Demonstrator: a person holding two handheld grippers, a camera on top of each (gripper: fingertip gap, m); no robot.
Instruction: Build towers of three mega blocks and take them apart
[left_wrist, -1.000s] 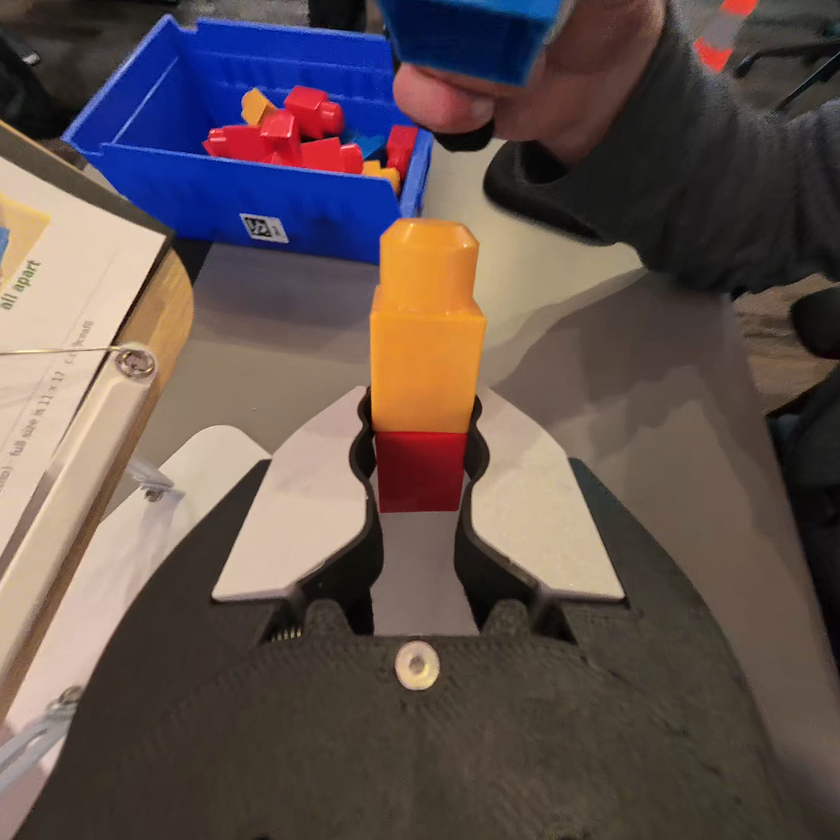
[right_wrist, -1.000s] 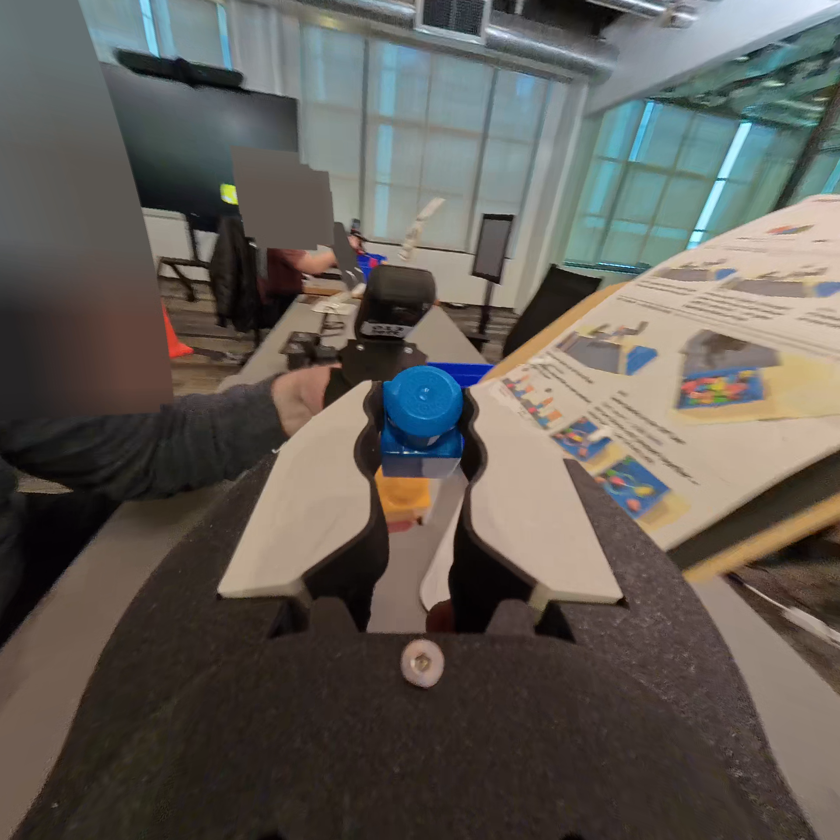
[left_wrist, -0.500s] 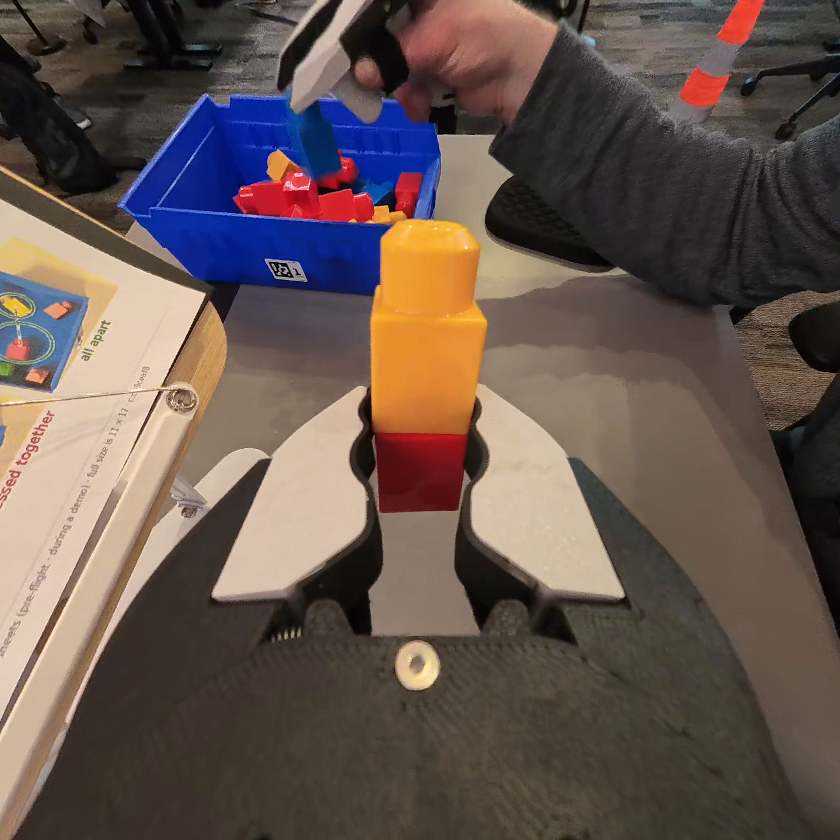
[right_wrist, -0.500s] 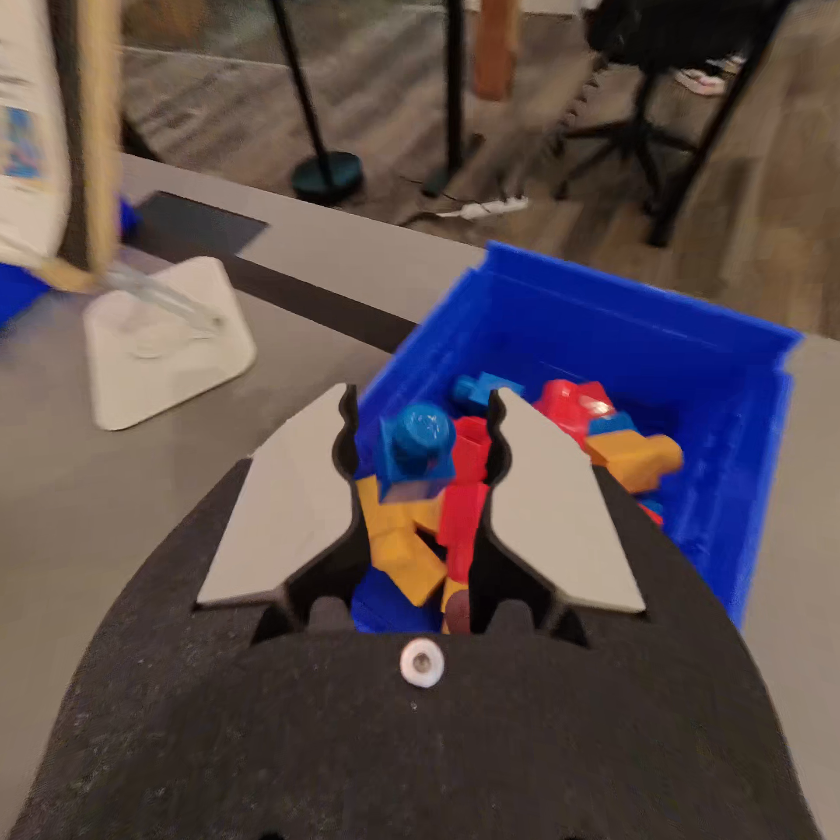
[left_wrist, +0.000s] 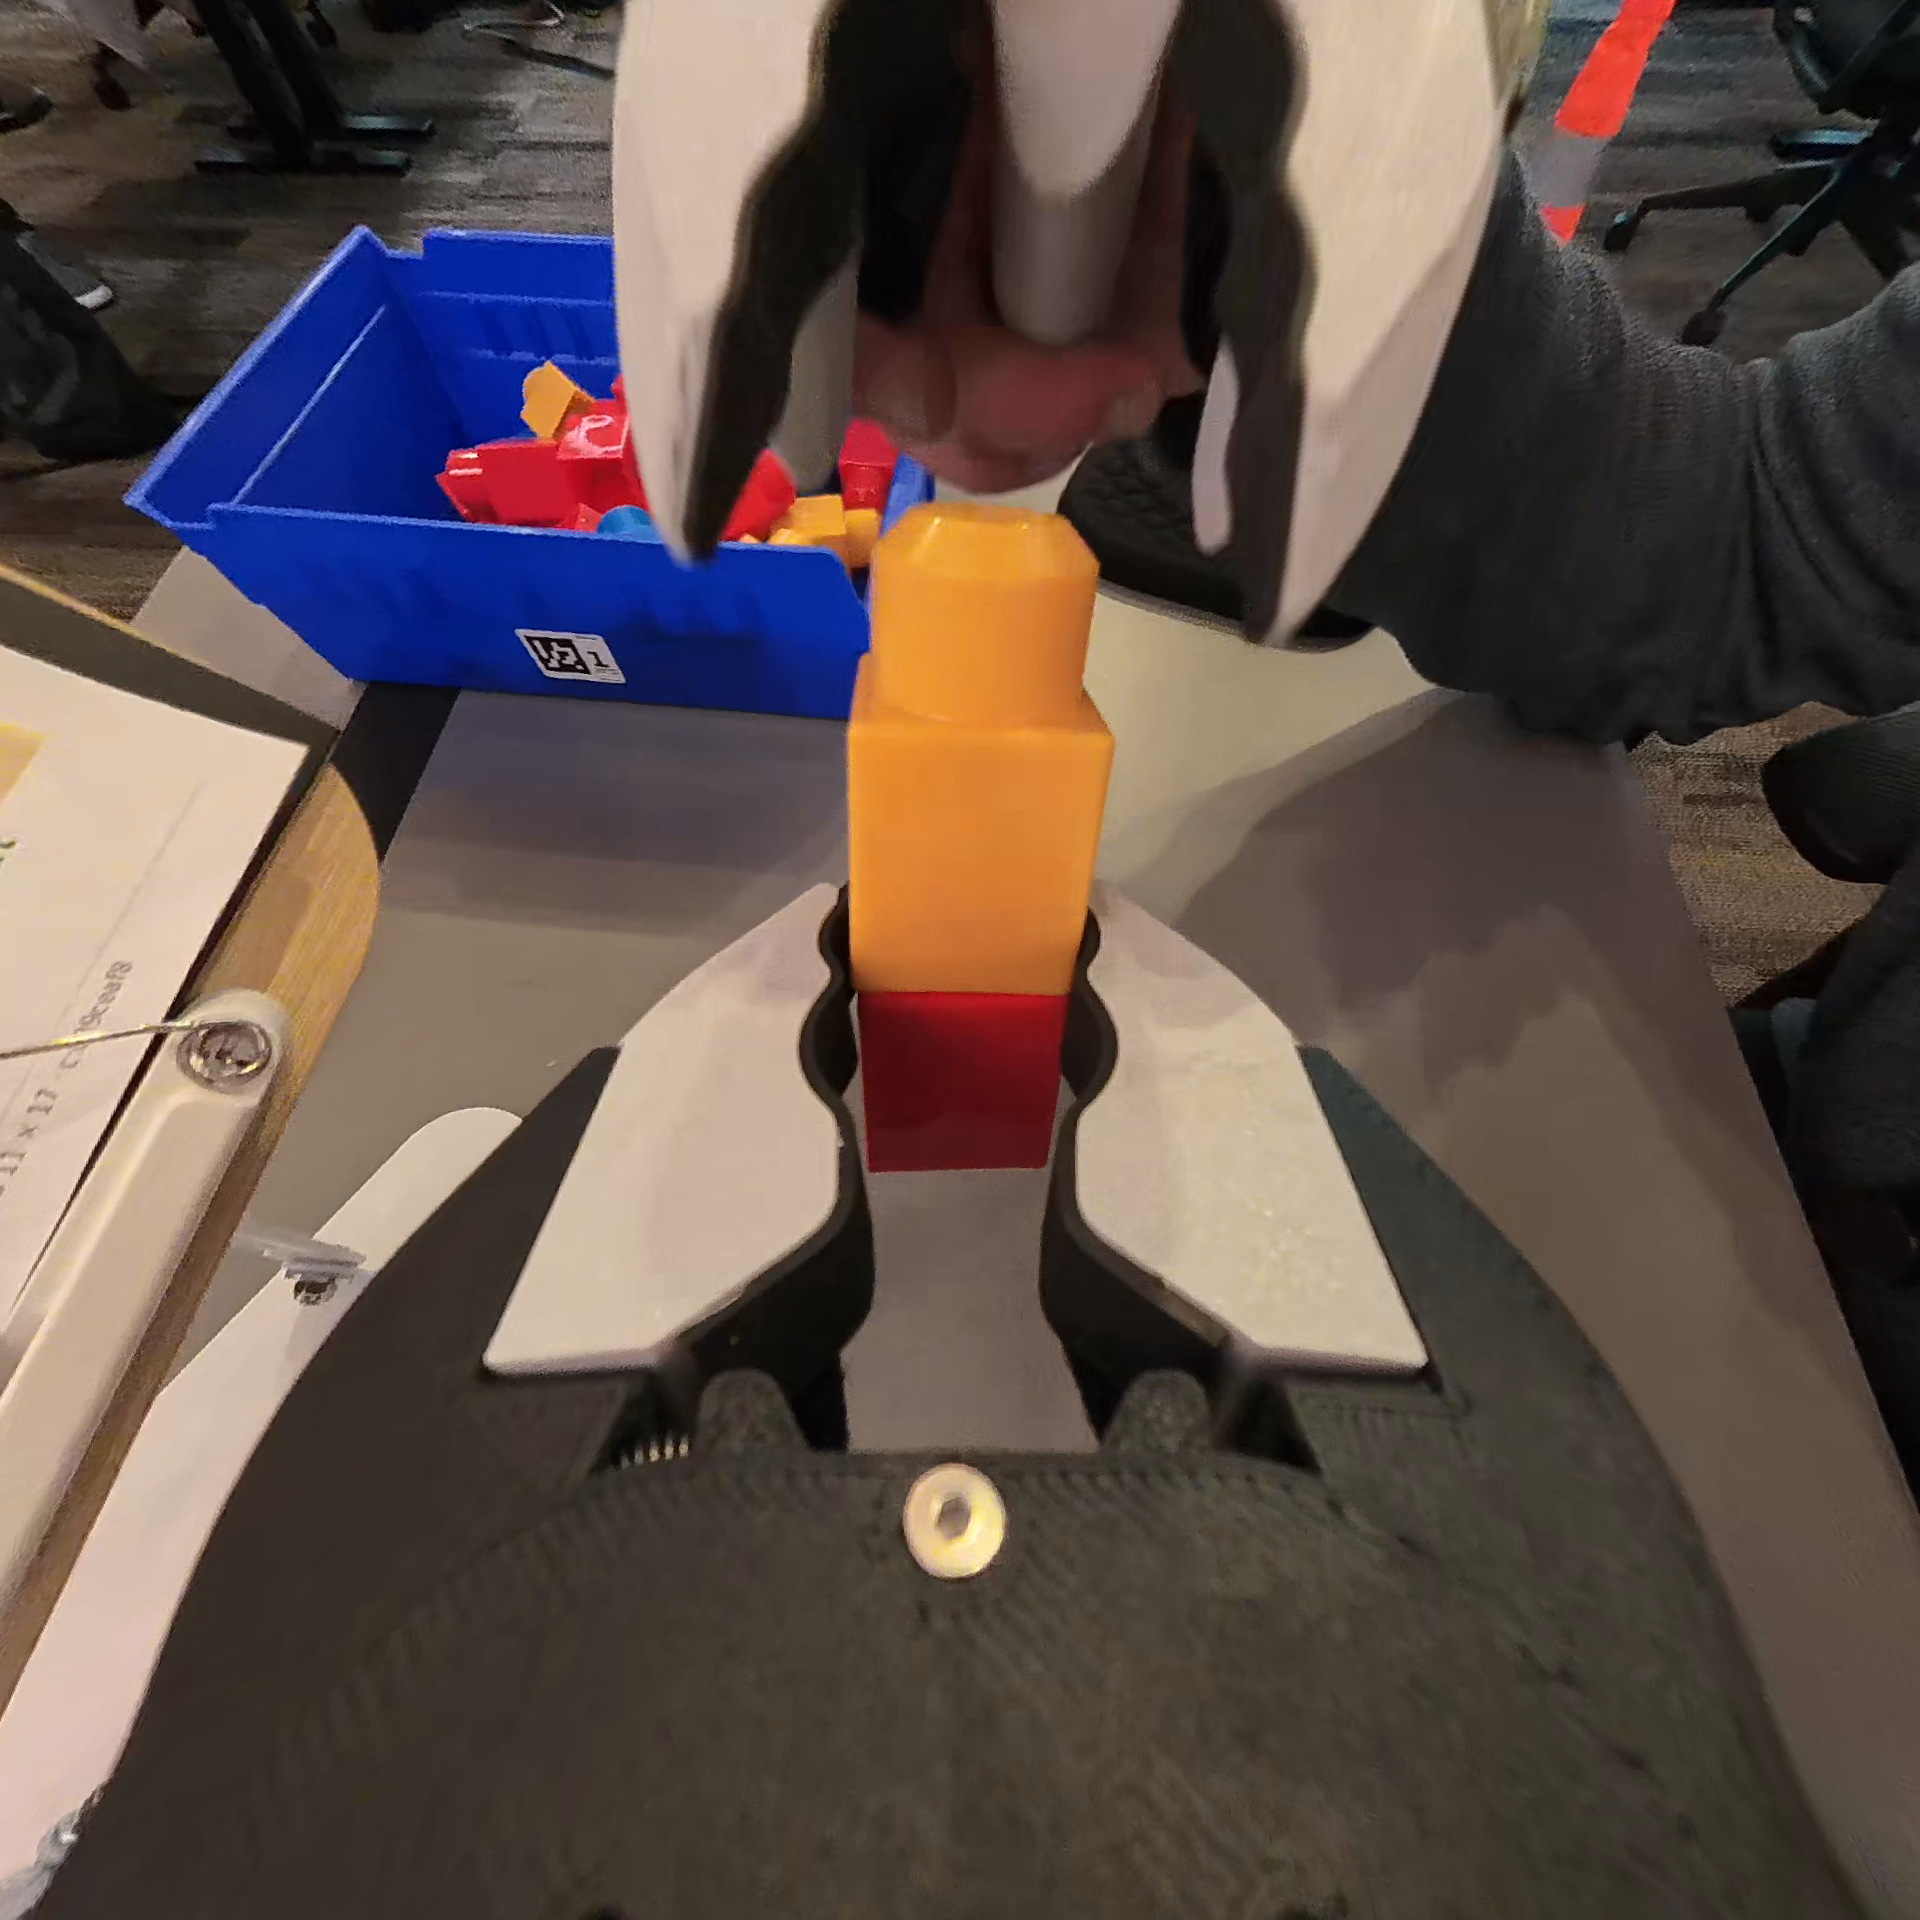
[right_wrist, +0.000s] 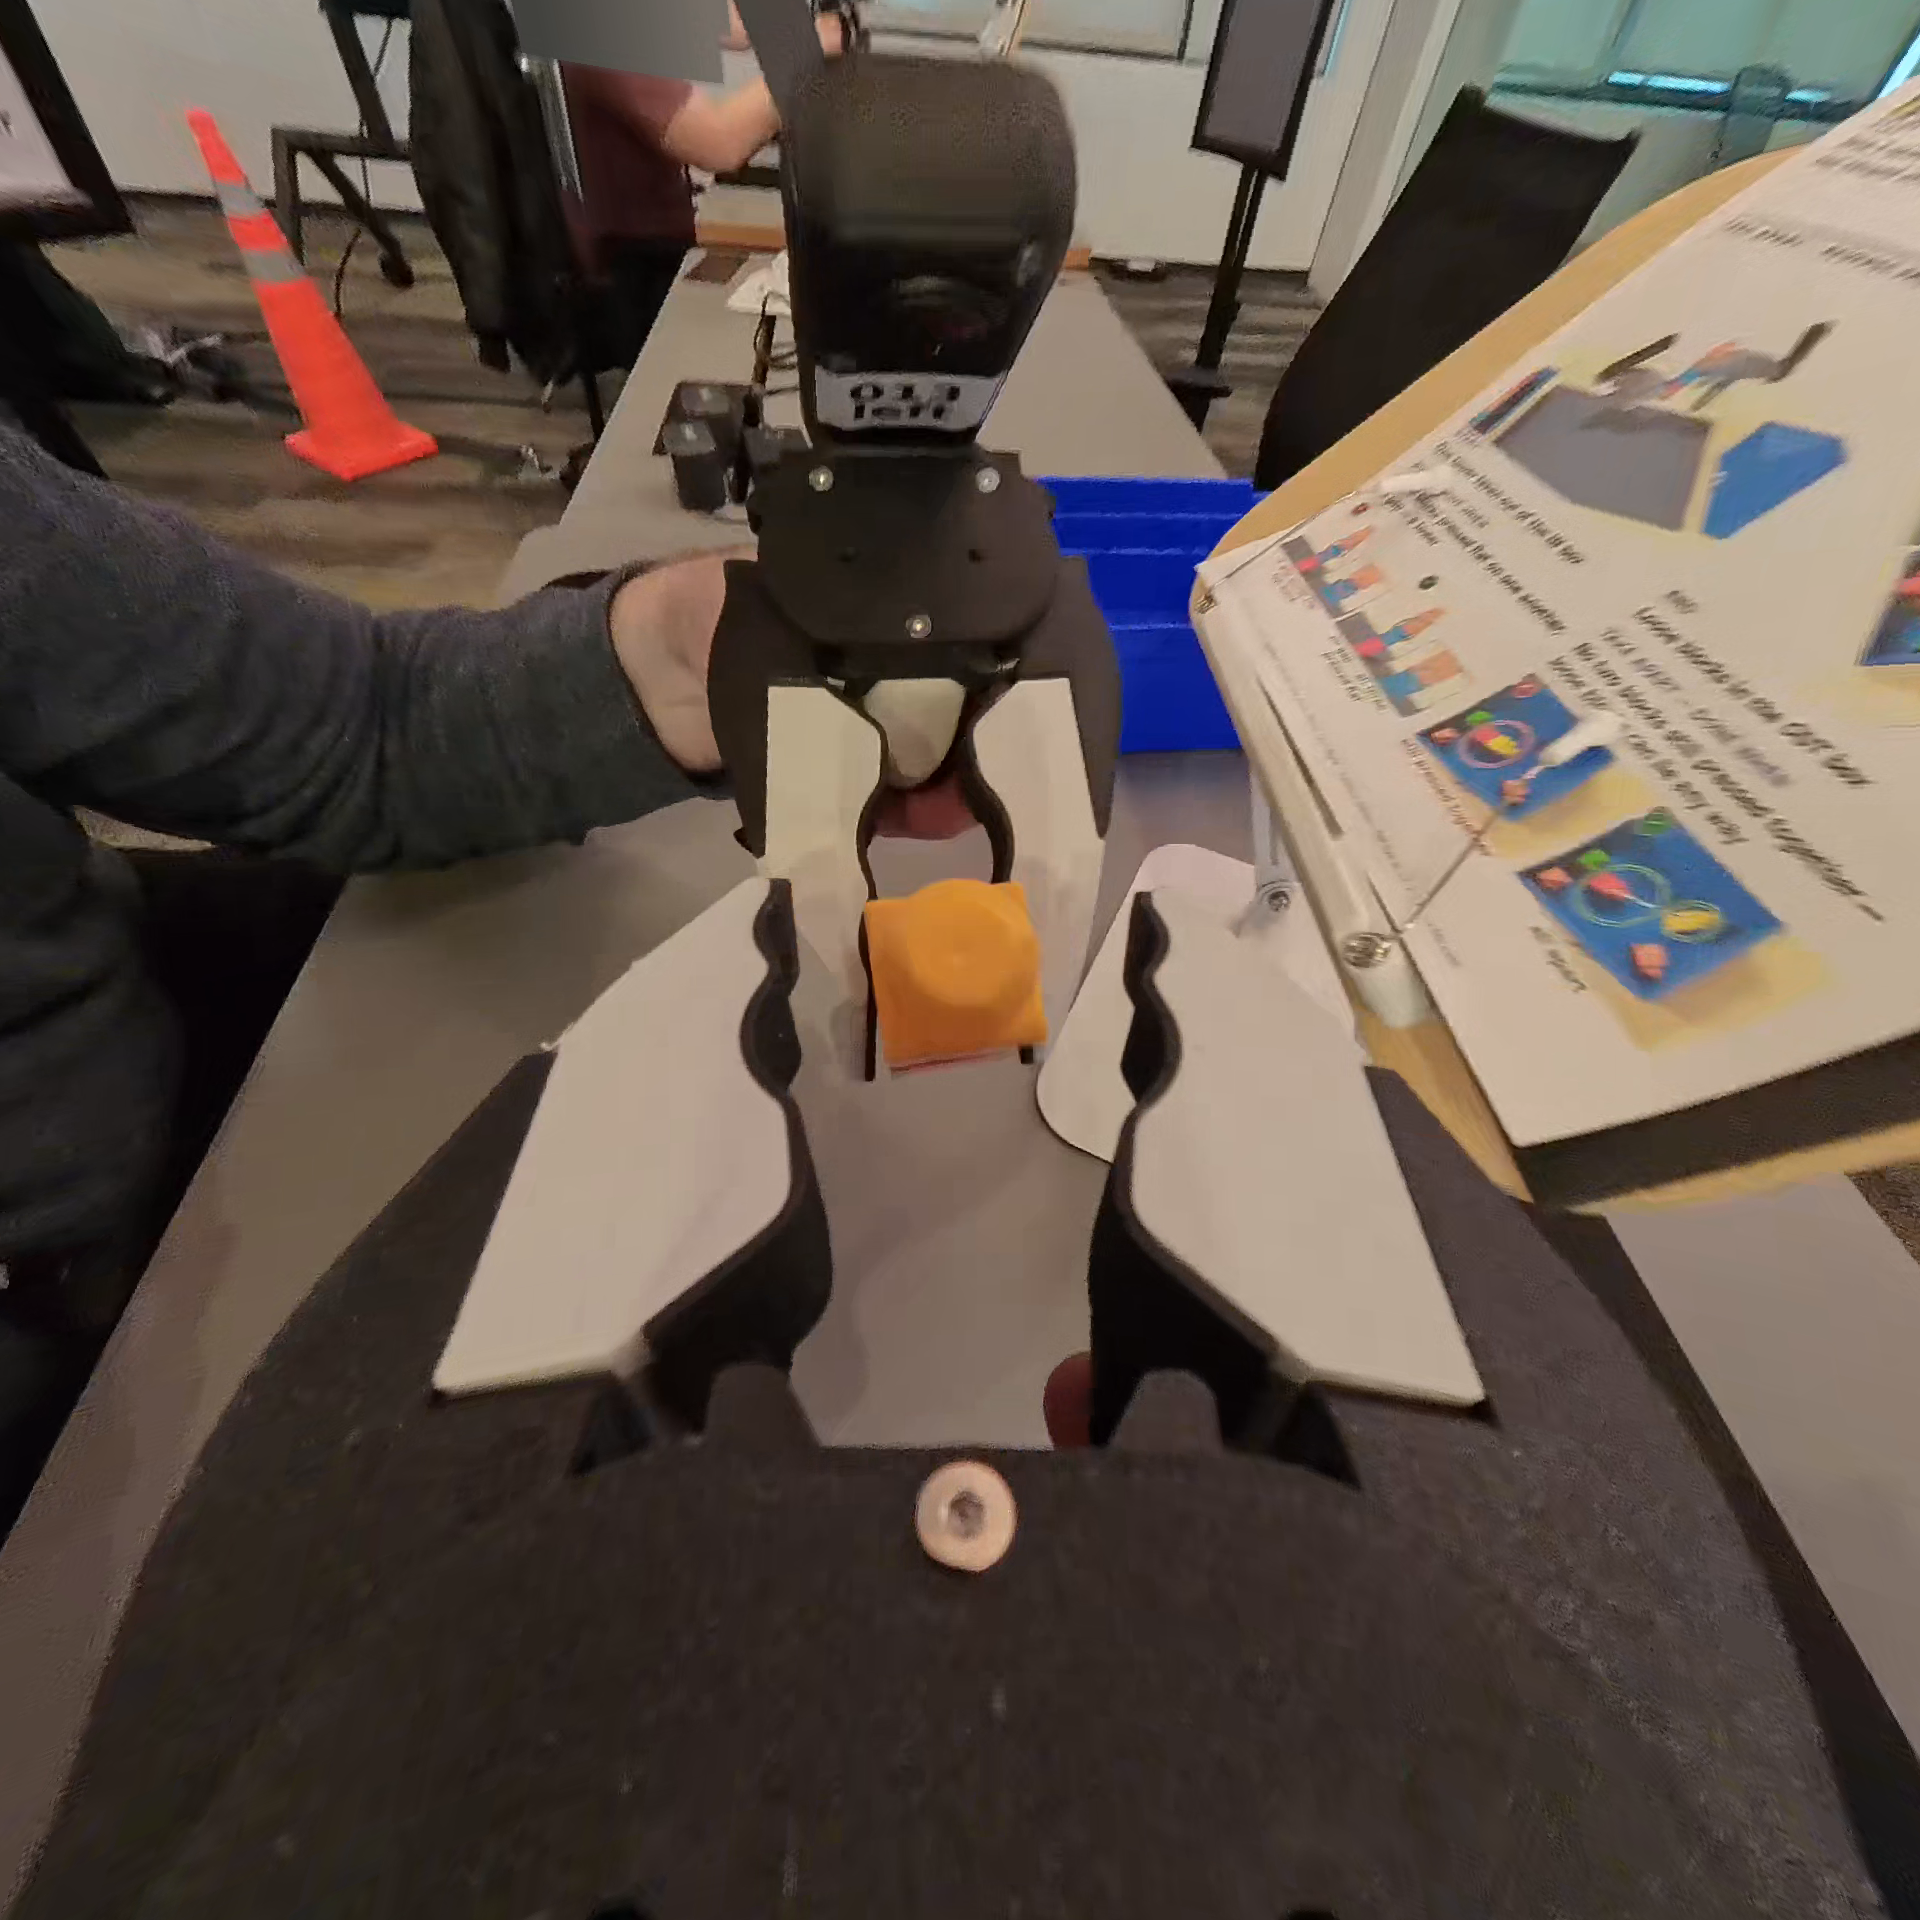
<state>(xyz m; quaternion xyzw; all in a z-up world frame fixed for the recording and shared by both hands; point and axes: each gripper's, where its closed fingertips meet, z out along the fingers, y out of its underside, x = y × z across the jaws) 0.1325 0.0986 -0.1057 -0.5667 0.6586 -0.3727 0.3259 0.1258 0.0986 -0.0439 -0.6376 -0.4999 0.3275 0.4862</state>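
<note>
A two-block stack stands on the grey table: an orange block pressed onto a red block. My left gripper is shut on the red block at the stack's base, its tips reaching the orange block's lower edge. My right gripper hangs open and empty just above the orange block's stud, held by a hand in a grey sleeve. In the right wrist view the right gripper is wide open over the orange block, facing the left gripper.
A blue bin with several loose red, orange and blue blocks stands at the back left. An instruction board on a white stand leans in at the left; it also shows in the right wrist view. An orange cone stands on the floor. My hands' fingertips stand some 6 centimetres from each other.
My right gripper carried the blue block to the bin, opened and let it go there, then came back empty over the stack. The left gripper kept its hold.
</note>
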